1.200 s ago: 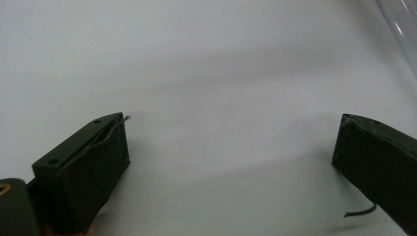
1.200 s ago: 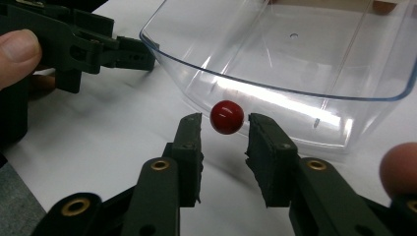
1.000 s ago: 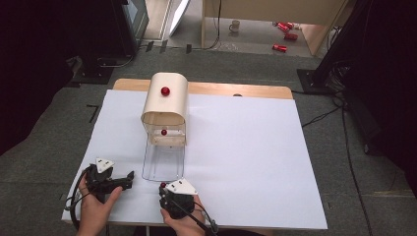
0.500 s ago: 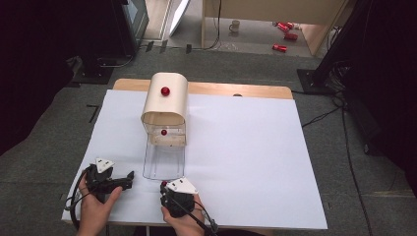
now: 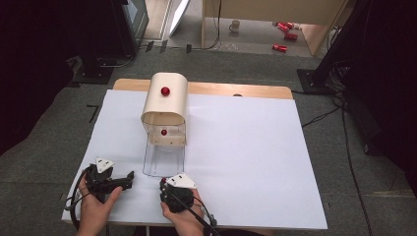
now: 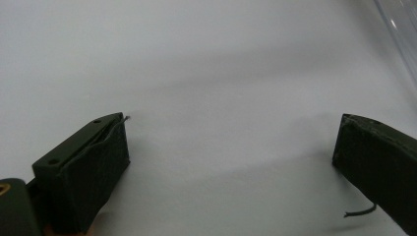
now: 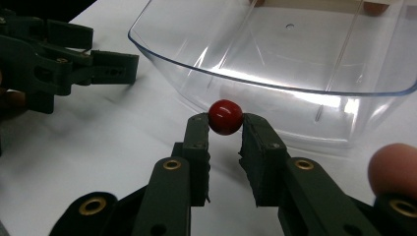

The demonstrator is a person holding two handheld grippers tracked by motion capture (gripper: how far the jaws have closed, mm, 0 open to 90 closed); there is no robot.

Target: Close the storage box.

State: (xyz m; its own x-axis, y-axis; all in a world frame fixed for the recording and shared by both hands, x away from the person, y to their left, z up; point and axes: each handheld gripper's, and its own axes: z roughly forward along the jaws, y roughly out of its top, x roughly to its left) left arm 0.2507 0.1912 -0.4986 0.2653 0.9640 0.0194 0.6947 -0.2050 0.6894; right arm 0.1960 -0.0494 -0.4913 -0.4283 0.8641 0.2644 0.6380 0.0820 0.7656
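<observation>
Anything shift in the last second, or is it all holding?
Nothing visibly changed. The right hand-held gripper stays shut on the red knob of the clear drawer; the left hand-held gripper stays open beside it on the white table.

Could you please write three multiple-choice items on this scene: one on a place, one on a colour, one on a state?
1. Where is the clear drawer?
A. pulled out in front of the wooden box
B. on top of the box
C. on the floor

2. What colour is the knob between the right gripper's jaws?
A. blue
B. red
C. white

3. How is the left gripper?
A. shut on the knob
B. shut on a cable
C. open

Answers:
1 A: the high view shows the drawer sticking out of the box toward the person.
2 B: the right gripper view shows a glossy red ball pinched at the jaw tips.
3 C: the left gripper view shows its jaws wide apart over the bare white table.
</observation>
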